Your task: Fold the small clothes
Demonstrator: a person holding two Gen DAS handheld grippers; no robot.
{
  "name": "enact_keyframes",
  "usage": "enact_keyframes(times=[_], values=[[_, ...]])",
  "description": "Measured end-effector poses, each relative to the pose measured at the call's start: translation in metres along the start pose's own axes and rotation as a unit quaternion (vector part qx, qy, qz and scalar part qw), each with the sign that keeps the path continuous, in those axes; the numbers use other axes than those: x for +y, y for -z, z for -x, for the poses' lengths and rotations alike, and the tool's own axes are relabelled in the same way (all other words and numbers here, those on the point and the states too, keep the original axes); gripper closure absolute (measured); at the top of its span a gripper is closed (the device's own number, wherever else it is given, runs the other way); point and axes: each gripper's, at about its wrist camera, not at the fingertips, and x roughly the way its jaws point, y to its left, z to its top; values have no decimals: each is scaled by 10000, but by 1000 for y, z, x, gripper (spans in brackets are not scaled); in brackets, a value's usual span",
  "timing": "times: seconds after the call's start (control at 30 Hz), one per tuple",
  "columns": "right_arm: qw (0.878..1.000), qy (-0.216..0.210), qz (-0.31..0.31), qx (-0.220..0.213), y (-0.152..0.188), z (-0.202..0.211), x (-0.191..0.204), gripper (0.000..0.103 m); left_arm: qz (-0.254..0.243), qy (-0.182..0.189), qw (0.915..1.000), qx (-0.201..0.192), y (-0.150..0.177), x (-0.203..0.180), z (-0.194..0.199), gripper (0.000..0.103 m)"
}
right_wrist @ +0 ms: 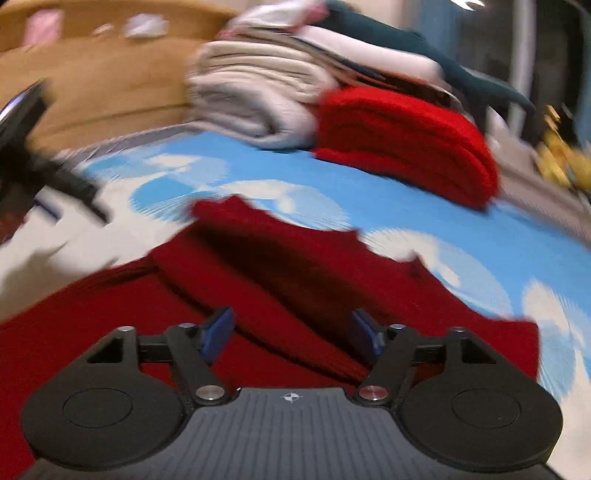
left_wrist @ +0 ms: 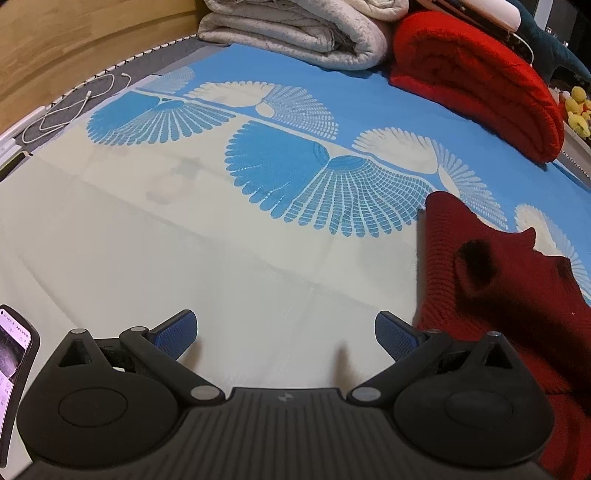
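A small dark red knit garment (left_wrist: 491,280) lies on the bed sheet at the right of the left wrist view, partly folded, with a dark patch on it. My left gripper (left_wrist: 284,332) is open and empty over bare sheet, just left of the garment's edge. In the blurred right wrist view the same garment (right_wrist: 280,273) spreads under and ahead of my right gripper (right_wrist: 291,332), which is open and empty just above the cloth. The left gripper's black body (right_wrist: 44,162) shows at the left there.
The sheet (left_wrist: 362,96) is cream and blue with fan patterns. A folded grey blanket (left_wrist: 295,33) and a folded bright red blanket (left_wrist: 480,85) sit at the back. A white cable (left_wrist: 70,110) lies back left. A phone (left_wrist: 14,350) is at the left edge.
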Motion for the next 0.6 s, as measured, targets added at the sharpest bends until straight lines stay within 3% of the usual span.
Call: enact_keyframes(times=[0.1,0.2,0.3,0.47,0.6], values=[[9933,526,-1028,-24,-6,6,-44,26,1,22,10000,-1,1,-2,0,0],[9770,1042,-1852,-153,-1,15,-85,26,-39,42,10000,7,3,-7,-1,0],[9645,1507,-2166,-113,12,15,-109,26,-20,174,9998,-47,4,-12,0,0],[9469,1874,-2611,122,26,1,-138,27,204,659,9974,-227,-1,-28,1,0],[9397,2211,-2475,823,35,-33,-138,27,-53,778,9965,-298,-2,-58,-3,0]])
